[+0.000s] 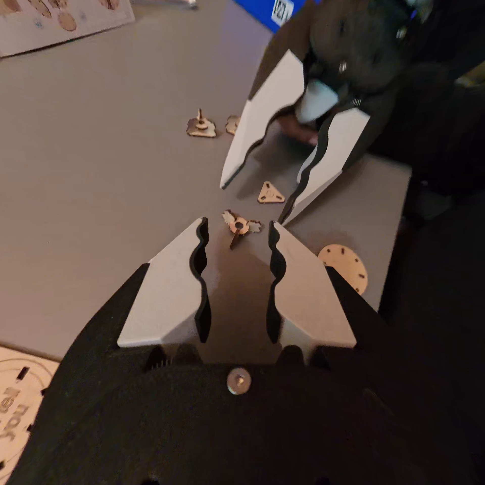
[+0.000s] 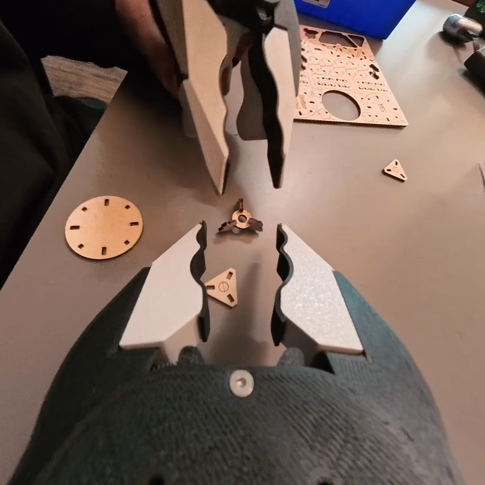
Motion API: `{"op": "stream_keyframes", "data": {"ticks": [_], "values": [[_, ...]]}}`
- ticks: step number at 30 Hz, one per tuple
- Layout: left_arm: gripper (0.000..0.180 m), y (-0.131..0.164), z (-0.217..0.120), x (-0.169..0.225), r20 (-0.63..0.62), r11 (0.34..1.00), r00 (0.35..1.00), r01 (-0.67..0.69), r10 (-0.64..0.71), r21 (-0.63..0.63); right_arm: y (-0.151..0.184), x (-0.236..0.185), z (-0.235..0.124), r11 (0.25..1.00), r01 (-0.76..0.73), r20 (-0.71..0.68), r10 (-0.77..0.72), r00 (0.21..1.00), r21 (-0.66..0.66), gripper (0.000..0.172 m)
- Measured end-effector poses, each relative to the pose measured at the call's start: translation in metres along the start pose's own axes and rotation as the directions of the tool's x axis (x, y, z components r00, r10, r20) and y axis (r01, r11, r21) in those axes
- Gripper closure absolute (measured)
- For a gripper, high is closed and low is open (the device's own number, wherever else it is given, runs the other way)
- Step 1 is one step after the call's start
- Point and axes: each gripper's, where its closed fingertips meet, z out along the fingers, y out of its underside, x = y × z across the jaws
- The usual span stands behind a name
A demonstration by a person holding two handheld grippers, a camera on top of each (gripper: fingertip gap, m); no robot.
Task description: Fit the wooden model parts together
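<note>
Grey table [image 2: 341, 236] | tools: left [image 1: 238, 223], right [image 2: 241, 226] gaping, unladen | triangles [image 2: 223, 287] 2 | disc [image 2: 103, 227] 1

Your matt grey surface [image 2: 341, 236] carries pale laser-cut plywood: the slotted disc [image 2: 104, 231] at nine o'clock and the three-winged piece [image 2: 241, 221], dark-edged. Your gripper body [image 2: 236, 433] is rough, ridged plastic.

I see a matte grey-brown table [image 2: 341, 236] scattered with pale tan laser-cut plywood pieces: a round disc [image 2: 103, 227] ringed with dark slots, a slotted triangular plate [image 2: 223, 286], and a small three-winged ring piece [image 2: 241, 220] with scorched brown edges. Both grippers' fingers [image 1: 168, 283] are off-white with black wavy pads.
</note>
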Motion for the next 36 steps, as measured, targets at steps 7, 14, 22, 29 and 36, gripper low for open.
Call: {"op": "stream_keyframes", "data": {"ticks": [7, 14, 22, 29, 36], "values": [[0.143, 0.016, 0.006, 0.005, 0.048, 0.991, 0.996, -0.072, 0.078, -0.109, 0.005, -0.001, 0.01, 0.996, 0.087, 0.11, -0.082, 0.99, -0.034, 0.12], [0.163, 0.013, 0.008, 0.002, -0.018, 0.995, 1.0, 0.013, -0.015, -0.094, 0.003, -0.003, 0.018, 0.99, 0.139, 0.201, -0.129, 0.971, -0.036, 0.128], [0.163, 0.019, 0.013, 0.005, -0.06, 0.988, 0.997, 0.037, -0.046, -0.148, 0.007, -0.007, 0.02, 0.988, 0.137, 0.215, -0.117, 0.969, -0.077, 0.141], [0.168, 0.022, 0.014, 0.005, -0.04, 0.986, 0.999, 0.017, -0.024, -0.167, 0.008, -0.007, 0.02, 0.988, 0.121, 0.205, -0.099, 0.974, -0.096, 0.141], [0.168, 0.021, 0.014, 0.004, -0.04, 0.987, 0.999, 0.023, -0.029, -0.161, 0.012, 0.0, 0.011, 0.988, 0.088, 0.14, -0.07, 0.988, -0.124, 0.119]]}}
